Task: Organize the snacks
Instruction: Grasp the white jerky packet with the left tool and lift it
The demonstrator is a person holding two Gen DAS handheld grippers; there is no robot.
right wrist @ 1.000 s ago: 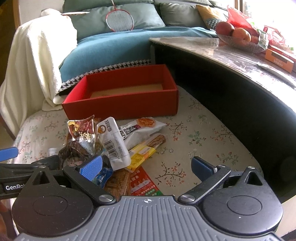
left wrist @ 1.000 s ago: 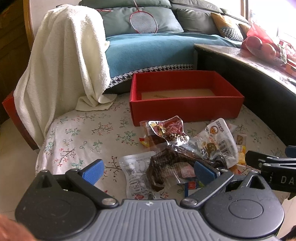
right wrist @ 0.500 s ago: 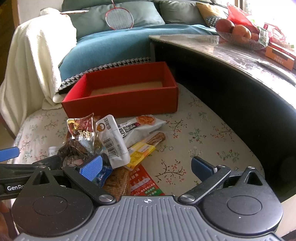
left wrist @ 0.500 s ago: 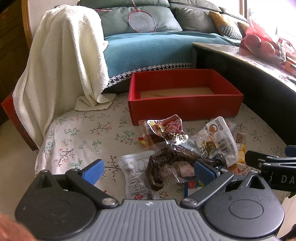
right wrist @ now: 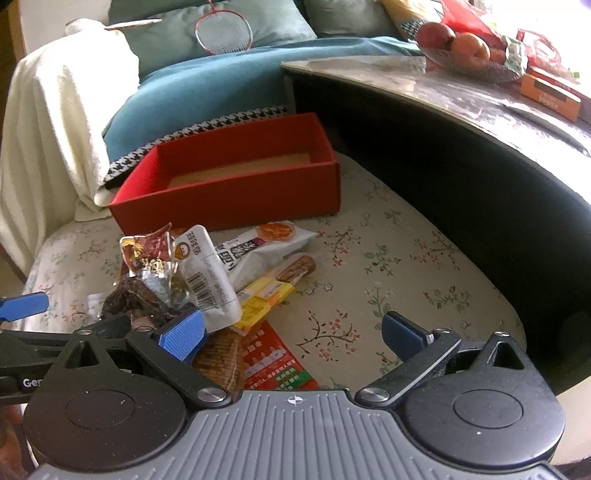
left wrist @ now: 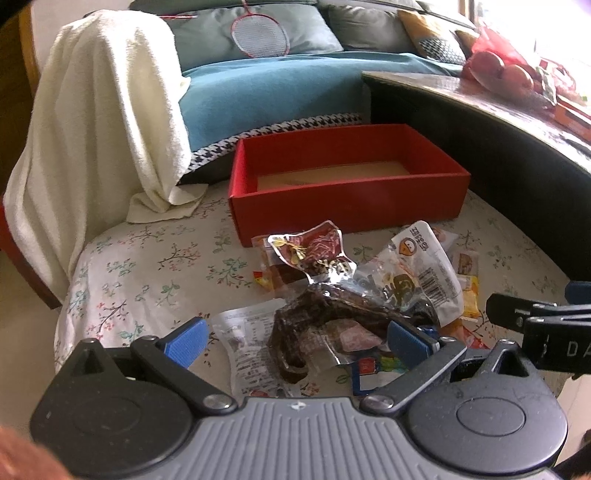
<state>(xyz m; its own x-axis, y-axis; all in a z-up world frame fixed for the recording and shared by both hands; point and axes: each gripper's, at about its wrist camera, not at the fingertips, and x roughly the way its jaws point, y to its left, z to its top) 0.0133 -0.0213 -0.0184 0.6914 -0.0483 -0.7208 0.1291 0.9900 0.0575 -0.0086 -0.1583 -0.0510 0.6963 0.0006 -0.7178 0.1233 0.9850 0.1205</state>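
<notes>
Several snack packets lie heaped on a floral cloth in front of an empty red box point(left wrist: 343, 199) point(right wrist: 229, 199). A dark brown packet point(left wrist: 325, 317) lies between the blue pads of my left gripper point(left wrist: 299, 341), which is open and holds nothing. Behind it are a red foil packet point(left wrist: 314, 247) point(right wrist: 147, 251) and a white barcode packet point(left wrist: 424, 273) point(right wrist: 207, 277). My right gripper point(right wrist: 291, 330) is open above a red flat packet point(right wrist: 273, 358), with a yellow bar point(right wrist: 266, 299) and a white orange-print packet point(right wrist: 258, 247) beyond. The right gripper's black body point(left wrist: 535, 328) shows at the left view's right edge.
A dark curved table point(right wrist: 461, 122) with a fruit bowl point(right wrist: 465, 48) borders the right. A cream towel point(left wrist: 99, 122) drapes on the left. A blue-covered sofa point(left wrist: 280, 88) with a badminton racket point(left wrist: 258, 33) is behind the box. Bare floral cloth point(right wrist: 406, 266) lies right of the pile.
Both views have shifted a little closer and higher over the pile. Packets and box have not moved; both grippers stay open.
</notes>
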